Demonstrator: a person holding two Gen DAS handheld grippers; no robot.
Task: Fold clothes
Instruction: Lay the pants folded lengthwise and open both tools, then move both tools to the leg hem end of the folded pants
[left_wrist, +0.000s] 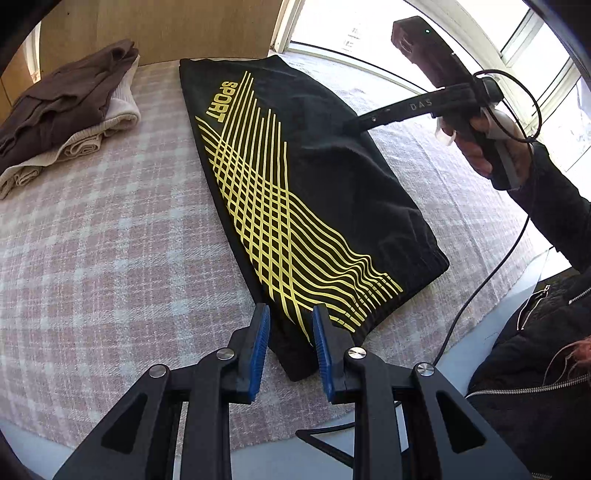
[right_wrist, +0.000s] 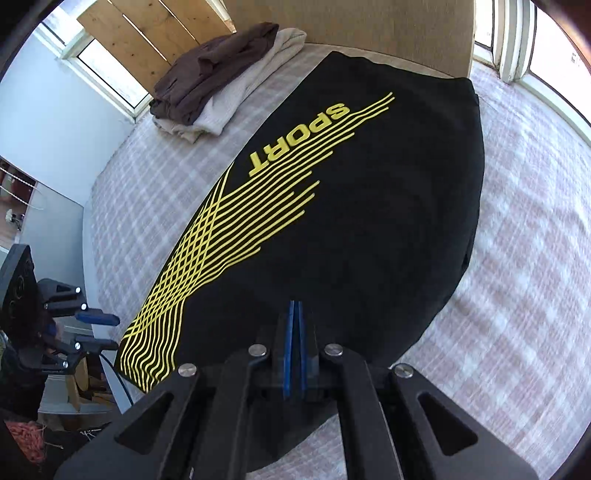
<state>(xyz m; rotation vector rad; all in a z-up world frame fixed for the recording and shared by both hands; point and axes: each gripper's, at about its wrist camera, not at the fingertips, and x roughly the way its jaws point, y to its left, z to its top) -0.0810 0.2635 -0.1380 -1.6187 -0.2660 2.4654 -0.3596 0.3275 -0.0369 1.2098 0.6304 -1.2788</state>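
Note:
A black garment (left_wrist: 325, 177) with yellow lines and the word SPORT lies folded flat on the pink plaid cloth (left_wrist: 110, 240). My left gripper (left_wrist: 291, 317) hovers over the garment's near corner. Its blue pads (left_wrist: 258, 343) stand apart and press on nothing. My right gripper (left_wrist: 351, 127), held by a hand, points down with its tips on the black fabric near the far right side. In the right wrist view its blue pads (right_wrist: 291, 332) are together over the garment (right_wrist: 369, 203), with no fabric visibly between them. The left gripper (right_wrist: 98, 330) shows there at the left edge, its jaws apart.
A pile of folded clothes sits at the far left corner, a brown piece (left_wrist: 62, 99) on a cream knit (left_wrist: 92, 136). A black cable (left_wrist: 480, 288) hangs off the right edge, beside a person's dark zipped jacket (left_wrist: 535, 350). Windows (left_wrist: 369, 37) and a wooden board (left_wrist: 166, 29) stand behind.

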